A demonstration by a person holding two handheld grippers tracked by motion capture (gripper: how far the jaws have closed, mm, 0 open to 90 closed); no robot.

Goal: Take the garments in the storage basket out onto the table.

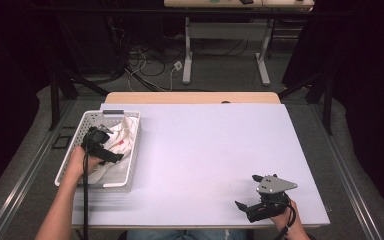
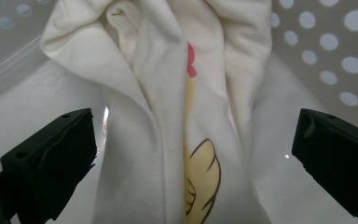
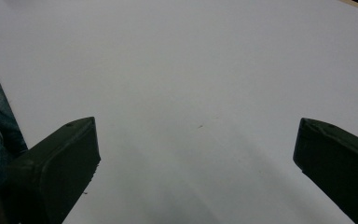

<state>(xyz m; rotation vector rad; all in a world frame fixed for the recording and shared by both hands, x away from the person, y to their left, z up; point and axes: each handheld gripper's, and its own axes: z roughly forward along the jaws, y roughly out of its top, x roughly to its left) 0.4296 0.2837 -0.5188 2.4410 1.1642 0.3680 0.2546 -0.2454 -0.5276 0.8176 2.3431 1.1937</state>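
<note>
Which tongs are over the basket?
The left tongs, open above the white cloth in the basket. The right tongs are over bare table.

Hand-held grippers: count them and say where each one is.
2. The left hand-held gripper is inside the white perforated plastic basket, jaws open around the cream printed cloth. The right hand-held gripper rests open on the white table surface near its front right corner.

Soft cream cloth garment with printed pink and yellow motif [image 2: 168, 116], matt, creased. White perforated plastic basket [image 1: 130, 165], smooth, slight gloss inside. Matt white smooth table [image 1: 210, 150], pale wood far edge. Matt black plastic fingers [image 2: 51, 163].
</note>
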